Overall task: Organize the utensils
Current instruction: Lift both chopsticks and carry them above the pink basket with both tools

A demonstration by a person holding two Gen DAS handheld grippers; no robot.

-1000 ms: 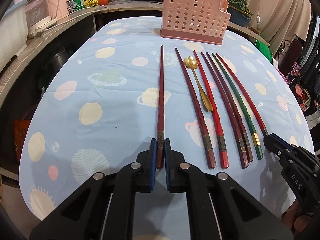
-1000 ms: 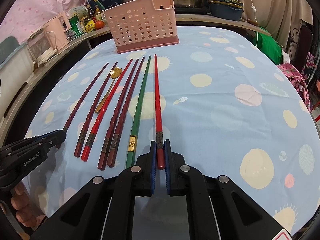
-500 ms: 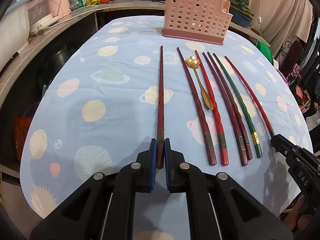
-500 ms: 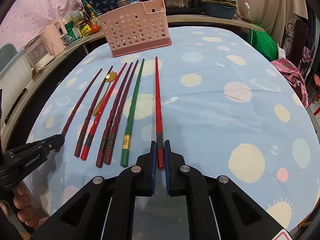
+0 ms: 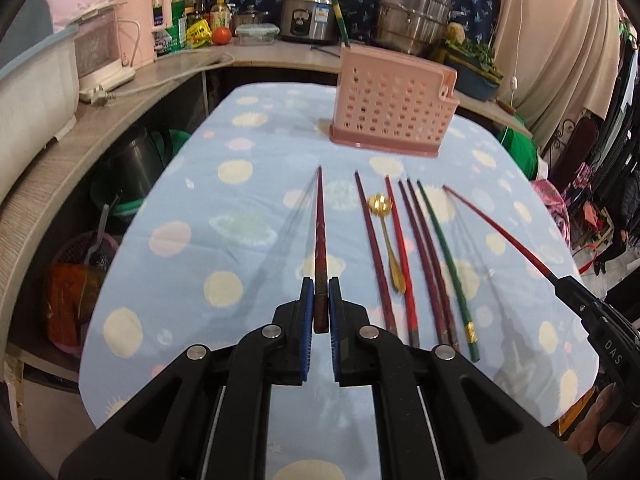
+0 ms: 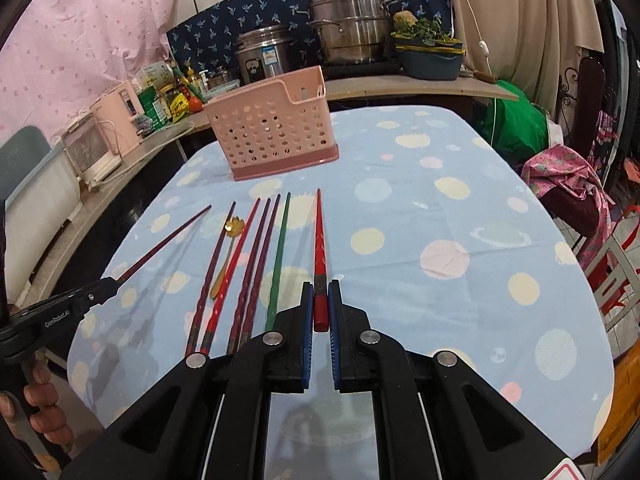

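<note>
Both grippers, left (image 5: 321,312) and right (image 6: 321,308), clamped one chopstick each; tips needed levelling toward pink basket (image 5: 392,114) at tabletop's far edge

A pale blue spotted cloth (image 5: 248,208) covers the desk. On the far counter (image 5: 280,54) stand a steel rice cooker (image 5: 310,18), a stacked steel steamer pot (image 6: 350,34), a tomato (image 5: 221,35) and a pink appliance (image 5: 138,20) at left. A pink patterned cloth (image 6: 568,176) lies far right
</note>
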